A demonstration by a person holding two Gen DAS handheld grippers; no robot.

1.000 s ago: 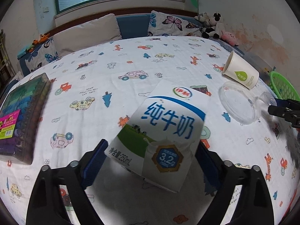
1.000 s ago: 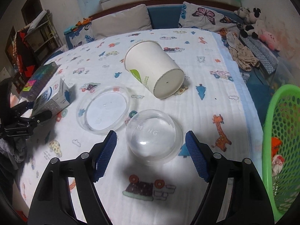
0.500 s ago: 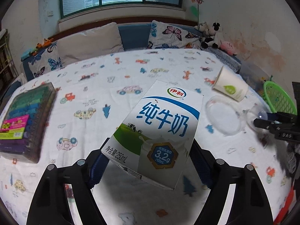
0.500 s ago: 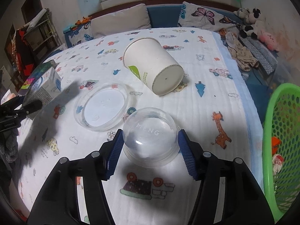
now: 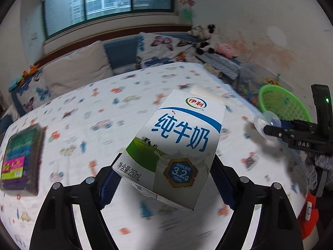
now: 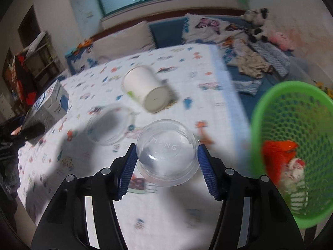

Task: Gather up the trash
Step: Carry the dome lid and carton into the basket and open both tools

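My left gripper [image 5: 164, 185] is shut on a white, blue and green milk carton [image 5: 174, 145] and holds it above the table. My right gripper [image 6: 166, 170] is shut on a clear plastic dome cup [image 6: 166, 152], upside down, lifted off the cloth. The green mesh trash basket [image 6: 291, 112] stands beyond the table's right edge, with red and white trash inside; it also shows in the left wrist view [image 5: 281, 102]. A white paper cup [image 6: 145, 89] lies on its side on the table. A clear round lid [image 6: 108, 125] lies beside it.
The table has a white cartoon-print cloth [image 5: 83, 114]. A dark box of coloured items [image 5: 20, 156] lies at its left. A blue sofa with pillows [image 5: 79, 68] and plush toys [image 5: 206, 39] stand behind. Clothes [image 6: 254, 62] lie on the sofa.
Both grippers have lifted their loads off the table. The right gripper closed on the dome cup and swung toward the green basket. The left gripper rose with the carton.
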